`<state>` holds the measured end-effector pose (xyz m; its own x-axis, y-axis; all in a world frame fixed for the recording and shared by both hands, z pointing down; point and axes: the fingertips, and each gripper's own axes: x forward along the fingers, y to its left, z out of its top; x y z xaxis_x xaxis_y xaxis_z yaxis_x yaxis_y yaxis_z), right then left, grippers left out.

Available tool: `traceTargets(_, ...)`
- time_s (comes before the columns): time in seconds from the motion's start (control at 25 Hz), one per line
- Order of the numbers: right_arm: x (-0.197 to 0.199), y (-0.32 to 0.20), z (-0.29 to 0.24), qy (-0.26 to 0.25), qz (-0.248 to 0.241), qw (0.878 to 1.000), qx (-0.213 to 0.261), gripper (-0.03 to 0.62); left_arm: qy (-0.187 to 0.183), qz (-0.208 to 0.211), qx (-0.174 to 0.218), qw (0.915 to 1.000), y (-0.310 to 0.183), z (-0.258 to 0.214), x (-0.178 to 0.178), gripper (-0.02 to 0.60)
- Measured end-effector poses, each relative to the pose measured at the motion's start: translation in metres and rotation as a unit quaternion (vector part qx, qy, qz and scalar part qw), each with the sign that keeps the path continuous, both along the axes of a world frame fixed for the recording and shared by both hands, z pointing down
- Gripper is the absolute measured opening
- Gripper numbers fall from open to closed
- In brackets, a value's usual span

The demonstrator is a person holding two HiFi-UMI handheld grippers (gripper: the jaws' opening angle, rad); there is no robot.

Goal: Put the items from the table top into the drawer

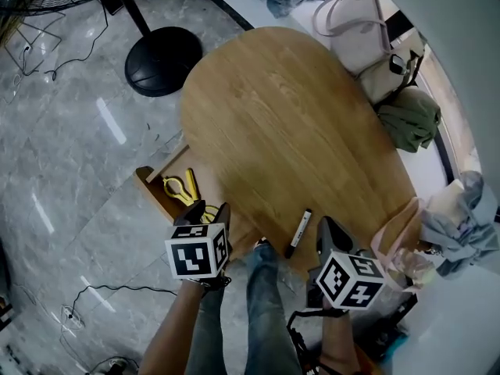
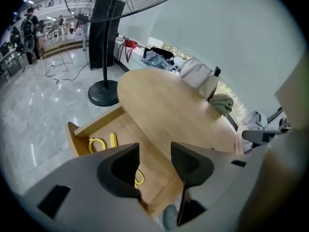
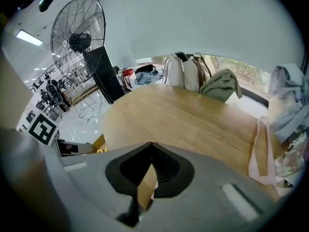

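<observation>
An open wooden drawer juts out under the left edge of the oval wooden table. Yellow-handled scissors lie inside it. My left gripper hangs over the drawer's near end, open, with nothing between its fingers; the left gripper view shows the scissors and the drawer wall below the spread jaws. A black marker lies on the table near its front edge. Just right of the marker, my right gripper is shut and holds nothing; its tips meet.
A fan's round black base stands on the marble floor beyond the drawer. Bags and a green garment crowd the table's far right side. A pink strap hangs by the right gripper. The person's legs are between the grippers.
</observation>
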<state>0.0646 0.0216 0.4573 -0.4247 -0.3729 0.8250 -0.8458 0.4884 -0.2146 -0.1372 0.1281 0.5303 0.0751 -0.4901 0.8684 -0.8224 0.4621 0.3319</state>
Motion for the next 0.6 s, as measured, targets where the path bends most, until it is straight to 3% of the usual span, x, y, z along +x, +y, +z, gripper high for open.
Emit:
traceTargets(0.32, 0.048, -0.001, 0.0, 0.003, 0.057, 0.998, 0.002, 0.005, 0.003, 0.073, -0.005, 0.9973, -0.021, -0.002, 0.047, 0.204)
traceTargets(0.6, 0.105, 0.007, 0.005, 0.002, 0.131, 0.991, -0.002, 0.005, -0.002, 0.15, -0.015, 0.9885, -0.04, -0.001, 0.092, 0.204)
